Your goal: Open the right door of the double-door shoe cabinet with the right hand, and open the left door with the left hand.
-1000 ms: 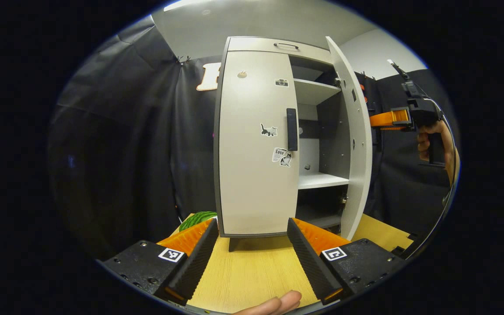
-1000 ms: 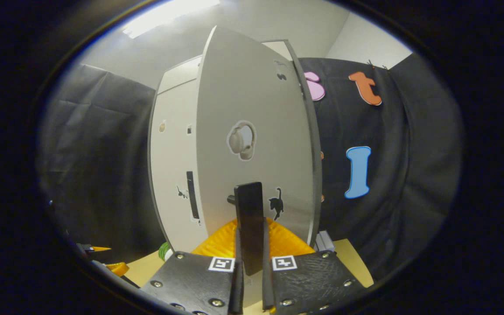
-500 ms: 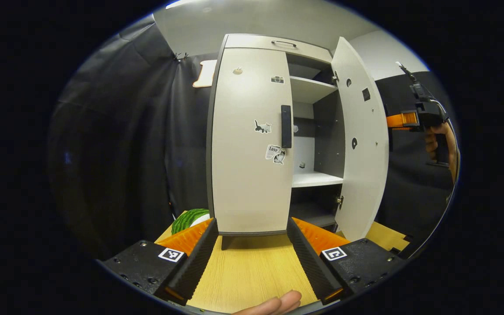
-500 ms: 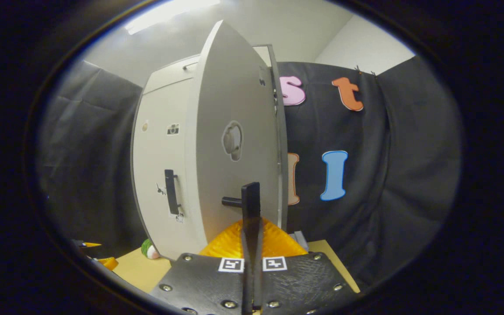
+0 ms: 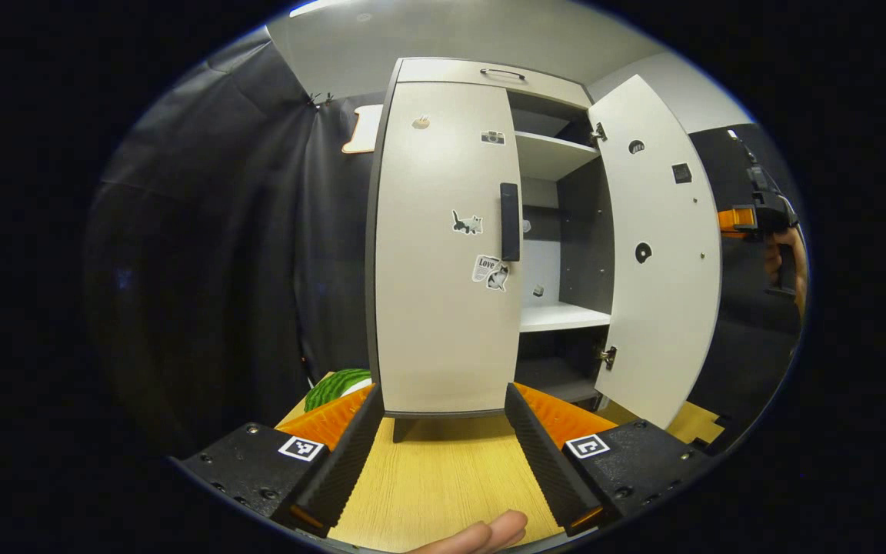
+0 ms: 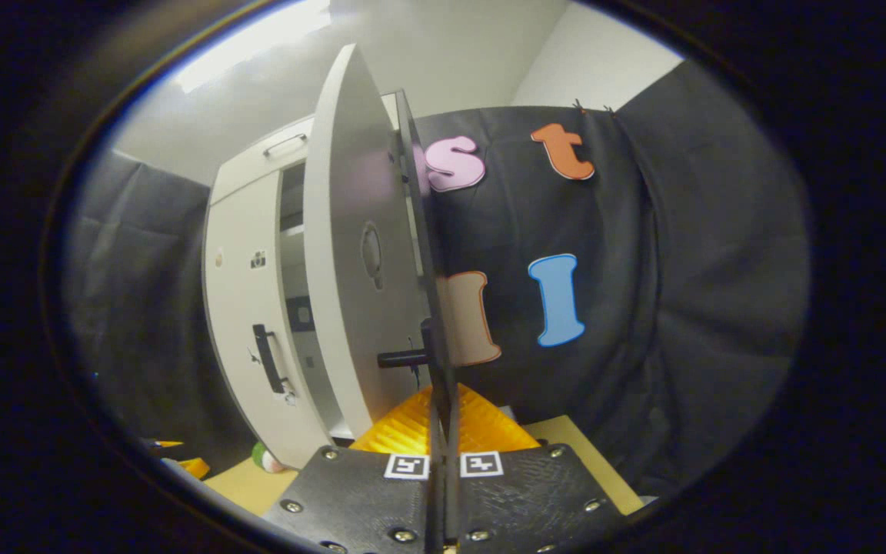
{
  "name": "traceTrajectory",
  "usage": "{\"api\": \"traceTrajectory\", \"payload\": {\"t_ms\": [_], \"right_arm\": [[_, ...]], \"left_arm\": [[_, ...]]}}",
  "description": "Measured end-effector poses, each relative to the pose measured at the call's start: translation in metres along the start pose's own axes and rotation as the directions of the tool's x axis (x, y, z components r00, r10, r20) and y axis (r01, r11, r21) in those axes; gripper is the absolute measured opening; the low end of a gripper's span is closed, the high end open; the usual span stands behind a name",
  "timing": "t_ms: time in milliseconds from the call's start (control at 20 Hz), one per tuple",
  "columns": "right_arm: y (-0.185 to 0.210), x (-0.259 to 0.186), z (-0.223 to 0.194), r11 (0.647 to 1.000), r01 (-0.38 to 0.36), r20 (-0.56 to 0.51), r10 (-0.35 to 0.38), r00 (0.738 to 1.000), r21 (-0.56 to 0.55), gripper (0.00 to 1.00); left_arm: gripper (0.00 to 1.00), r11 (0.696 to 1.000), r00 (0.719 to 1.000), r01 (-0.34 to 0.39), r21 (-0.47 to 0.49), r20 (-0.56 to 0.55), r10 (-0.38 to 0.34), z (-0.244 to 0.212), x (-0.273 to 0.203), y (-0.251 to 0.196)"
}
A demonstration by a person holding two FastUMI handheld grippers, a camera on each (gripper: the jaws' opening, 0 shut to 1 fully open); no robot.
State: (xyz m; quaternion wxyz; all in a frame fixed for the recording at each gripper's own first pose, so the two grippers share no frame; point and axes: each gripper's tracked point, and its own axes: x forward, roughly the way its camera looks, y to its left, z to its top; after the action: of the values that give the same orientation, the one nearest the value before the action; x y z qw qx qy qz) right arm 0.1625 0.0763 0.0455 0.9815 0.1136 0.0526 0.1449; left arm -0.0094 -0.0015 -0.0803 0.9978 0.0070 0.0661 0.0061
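Right door open, left door shut

Right gripper (image 6: 443,431) is clenched on the right door (image 5: 662,254) handle (image 6: 441,385); left gripper (image 5: 439,431) hangs released before the closed left door (image 5: 443,254) of the cabinet (image 5: 489,77) on the table (image 5: 443,477).

A sticker (image 5: 491,272) on the closed left door (image 5: 443,246) of the shoe cabinet (image 5: 489,77) carries the one legible word, "Love", set beside a small cartoon cat just left of the door's dark handle (image 5: 510,221). The other stickers on that door, a walking cat (image 5: 467,223) and a camera (image 5: 492,137), are pictures without lettering. The square black-and-white coded markers (image 5: 301,448) on the left gripper's body bear patterns, not readable characters or numbers.
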Motion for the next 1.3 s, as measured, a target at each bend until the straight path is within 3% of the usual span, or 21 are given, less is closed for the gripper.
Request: {"api": "traceTrajectory", "payload": {"t_ms": [250, 350, 400, 500, 550, 600, 650, 700, 750, 1100, 1300], "right_arm": [[-0.009, -0.003, 0.003, 0.998, 0.003, 0.035, -0.001, 0.999, -0.070, 0.02], [-0.019, -0.008, 0.008, 0.993, 0.031, 0.064, -0.024, 0.998, -0.116, 0.09], [-0.019, -0.011, 0.010, 0.992, 0.037, 0.085, -0.027, 0.996, -0.118, 0.17], [-0.020, -0.021, 0.013, 0.991, 0.041, 0.113, -0.027, 0.993, -0.127, 0.57], [-0.019, -0.025, 0.011, 0.990, 0.036, 0.119, -0.019, 0.993, -0.139, 0.72], [-0.020, -0.025, 0.009, 0.988, 0.043, 0.122, -0.025, 0.992, -0.148, 0.78], [-0.023, -0.030, 0.007, 0.986, 0.058, 0.126, -0.039, 0.991, -0.157, 0.78], [-0.026, -0.035, 0.007, 0.985, 0.075, 0.132, -0.054, 0.990, -0.156, 0.71], [-0.027, -0.039, 0.004, 0.984, 0.096, 0.133, -0.076, 0.988, -0.152, 0.79], [-0.010, -0.066, -0.019, 0.992, 0.125, 0.147, -0.125, 0.981, 0.013, 0.78], [0.005, -0.071, -0.026, 0.998, 0.064, 0.141, -0.061, 0.988, -0.017, 0.78]], "left_arm": [[0.98, 1.000, 1.000, -0.006, -0.002, 0.029, 0.006, 0.022, 0.023, -0.006], [0.98, 1.000, 0.999, 0.014, -0.001, 0.038, -0.014, 0.033, 0.034, -0.014], [0.98, 1.000, 0.999, 0.012, 0.003, 0.030, -0.012, 0.036, 0.041, -0.015], [0.98, 1.000, 0.999, 0.016, -0.004, 0.032, -0.016, 0.048, 0.055, -0.022], [0.98, 1.000, 0.999, 0.020, -0.016, 0.044, -0.019, 0.054, 0.063, -0.026], [0.98, 0.999, 0.998, 0.034, -0.017, 0.056, -0.033, 0.060, 0.071, -0.029], [0.98, 0.999, 0.997, 0.045, -0.022, 0.066, -0.043, 0.066, 0.080, -0.032], [0.98, 0.998, 0.995, 0.059, -0.017, 0.082, -0.057, 0.074, 0.089, -0.037], [0.98, 0.998, 0.993, 0.062, -0.022, 0.105, -0.059, 0.083, 0.098, -0.039], [0.98, 0.992, 0.979, 0.126, -0.018, 0.166, -0.122, 0.146, 0.166, -0.075], [0.98, 0.994, 0.983, 0.108, 0.016, 0.149, -0.109, 0.165, 0.199, -0.093]]}}
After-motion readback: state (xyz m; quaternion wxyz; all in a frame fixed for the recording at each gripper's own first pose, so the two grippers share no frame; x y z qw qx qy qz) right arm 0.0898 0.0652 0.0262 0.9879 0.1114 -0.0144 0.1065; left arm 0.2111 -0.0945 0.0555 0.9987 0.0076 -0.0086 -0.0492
